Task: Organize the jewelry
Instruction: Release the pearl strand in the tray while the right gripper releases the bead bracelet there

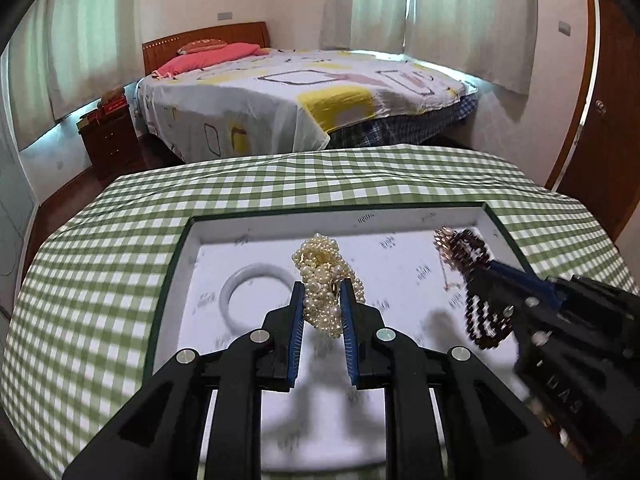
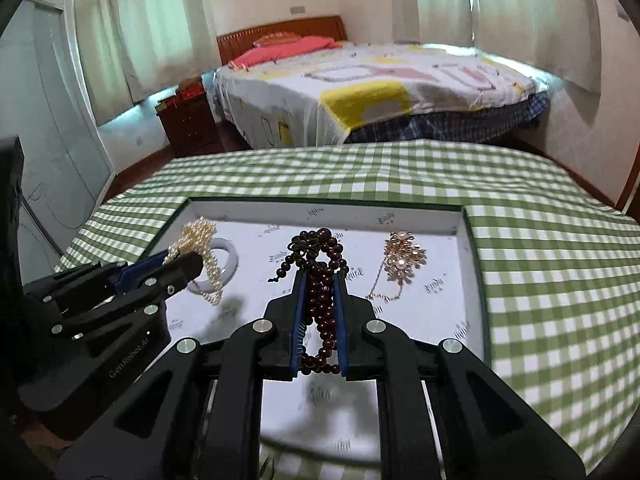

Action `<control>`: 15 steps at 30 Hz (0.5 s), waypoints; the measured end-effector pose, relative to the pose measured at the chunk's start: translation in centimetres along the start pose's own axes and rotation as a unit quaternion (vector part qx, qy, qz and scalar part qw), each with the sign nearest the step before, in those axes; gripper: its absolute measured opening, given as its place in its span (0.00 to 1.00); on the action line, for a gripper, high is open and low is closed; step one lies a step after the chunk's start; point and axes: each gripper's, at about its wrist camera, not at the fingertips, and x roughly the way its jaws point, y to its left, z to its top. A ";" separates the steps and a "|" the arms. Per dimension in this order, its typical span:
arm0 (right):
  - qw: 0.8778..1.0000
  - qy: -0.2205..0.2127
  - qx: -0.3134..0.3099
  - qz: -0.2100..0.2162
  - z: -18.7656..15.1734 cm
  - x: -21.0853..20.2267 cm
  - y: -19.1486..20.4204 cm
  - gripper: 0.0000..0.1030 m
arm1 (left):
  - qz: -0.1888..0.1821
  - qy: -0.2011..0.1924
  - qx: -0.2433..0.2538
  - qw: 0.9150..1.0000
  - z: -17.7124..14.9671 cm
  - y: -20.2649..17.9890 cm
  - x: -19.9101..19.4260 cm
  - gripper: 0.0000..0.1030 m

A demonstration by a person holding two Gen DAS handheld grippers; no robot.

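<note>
A bunched cream pearl strand [image 1: 326, 284] was clamped by the narrowly parted left gripper [image 1: 323, 292]; dark red wooden beads [image 2: 322, 300] were pinched by the right gripper [image 2: 320, 280] above the white green-rimmed tray [image 2: 460, 216].

bed [image 1: 304, 96] 12 o'clock, wood headboard [image 1: 208, 42] | curtains [image 1: 460, 16] over lit windows | nightstand [image 1: 110, 136] 10 o'clock | door [image 1: 600, 120] 2 o'clock

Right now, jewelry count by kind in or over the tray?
Pearl strand bundle, in left gripper: 1
Dark red bead strand, in right gripper: 1
White bangle, lying in tray: 1
Gold flower necklace, lying in tray: 1
Total: 4
</note>
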 end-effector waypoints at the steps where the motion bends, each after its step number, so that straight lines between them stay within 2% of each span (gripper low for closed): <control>1: 1.000 0.005 0.000 -0.002 0.1 0.6 -0.1 0.13 | 0.001 0.004 0.002 1.000 0.2 -0.1 0.5 0.18; 5: 0.999 0.034 0.003 -0.007 0.4 2.8 -0.6 0.13 | 0.002 0.031 0.005 1.000 1.1 -0.2 2.8 0.18; 15: 0.997 0.073 0.009 -0.013 0.9 5.0 -1.5 0.16 | 0.001 0.093 0.009 0.996 1.2 -0.3 6.6 0.20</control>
